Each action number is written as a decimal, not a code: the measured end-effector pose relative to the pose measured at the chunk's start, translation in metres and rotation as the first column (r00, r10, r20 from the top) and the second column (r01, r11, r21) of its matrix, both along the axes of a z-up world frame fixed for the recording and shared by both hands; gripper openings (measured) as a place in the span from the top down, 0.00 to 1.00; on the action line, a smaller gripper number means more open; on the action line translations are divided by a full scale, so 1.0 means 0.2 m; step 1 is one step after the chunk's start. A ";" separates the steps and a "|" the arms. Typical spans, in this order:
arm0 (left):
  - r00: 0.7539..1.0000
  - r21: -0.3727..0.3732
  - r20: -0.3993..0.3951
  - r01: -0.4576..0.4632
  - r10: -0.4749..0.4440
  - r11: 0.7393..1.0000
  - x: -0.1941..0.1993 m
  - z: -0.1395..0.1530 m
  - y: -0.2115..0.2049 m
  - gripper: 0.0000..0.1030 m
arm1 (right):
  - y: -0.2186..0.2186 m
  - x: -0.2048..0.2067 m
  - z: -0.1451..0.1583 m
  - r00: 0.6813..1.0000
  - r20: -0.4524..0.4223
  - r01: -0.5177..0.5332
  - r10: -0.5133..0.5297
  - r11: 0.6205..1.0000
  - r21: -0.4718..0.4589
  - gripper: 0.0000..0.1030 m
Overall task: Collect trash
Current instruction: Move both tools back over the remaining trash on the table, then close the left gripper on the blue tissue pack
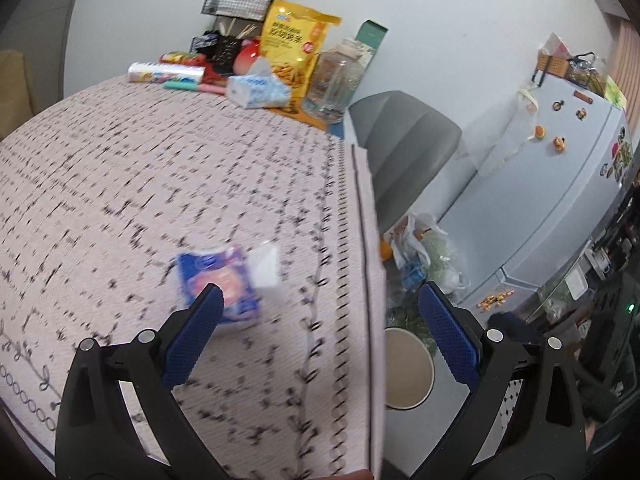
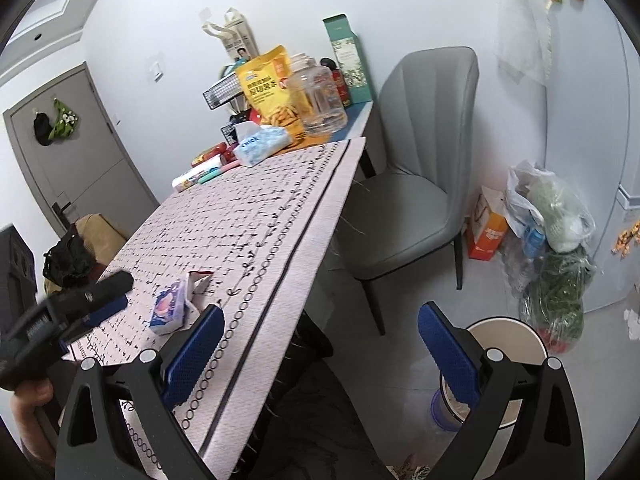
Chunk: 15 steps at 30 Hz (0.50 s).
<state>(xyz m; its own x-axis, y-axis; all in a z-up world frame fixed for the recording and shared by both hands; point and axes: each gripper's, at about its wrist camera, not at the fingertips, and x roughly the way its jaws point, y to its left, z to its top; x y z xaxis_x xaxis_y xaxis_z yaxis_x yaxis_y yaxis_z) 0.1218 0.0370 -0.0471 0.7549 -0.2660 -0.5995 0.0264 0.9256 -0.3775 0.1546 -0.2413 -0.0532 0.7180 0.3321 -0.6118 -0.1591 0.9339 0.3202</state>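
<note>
Tablecloth [image 1: 120, 184], perhaps-crumpled wrapper [image 1: 224, 280], bin [image 2: 508, 344] beside.

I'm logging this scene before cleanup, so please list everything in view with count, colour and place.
wrapper: one, blue, table's near part
torn paper: one, white, touching the wrapper
tissue pack: one, pale blue, far end
snack bag: one, yellow, far end
jar: one, clear, beside the bag
chair: one, grey, beside table
bin: one, cream, on floor
left gripper: one, black with blue pads, open over the wrapper
right gripper: one, same, open
</note>
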 end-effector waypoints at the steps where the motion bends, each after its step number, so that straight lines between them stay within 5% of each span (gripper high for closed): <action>1: 1.000 -0.006 -0.010 -0.004 0.004 1.000 -0.01 -0.02 0.03 0.06 | 0.01 0.00 0.00 1.000 0.000 -0.003 0.003 1.000 0.001 0.08; 4: 0.999 -0.012 -0.032 -0.025 0.025 1.000 -0.01 -0.06 0.09 0.06 | 0.03 0.00 -0.02 1.000 -0.011 -0.010 0.010 1.000 0.001 0.08; 9: 0.996 -0.013 -0.070 -0.052 0.051 0.999 0.01 -0.12 0.15 0.23 | 0.05 0.00 -0.05 0.999 -0.024 -0.027 0.027 1.000 0.004 0.08; 15: 0.989 0.018 -0.118 -0.091 0.093 0.996 0.07 -0.18 0.19 0.25 | 0.05 0.04 -0.08 0.999 -0.037 -0.030 0.031 0.999 0.020 0.08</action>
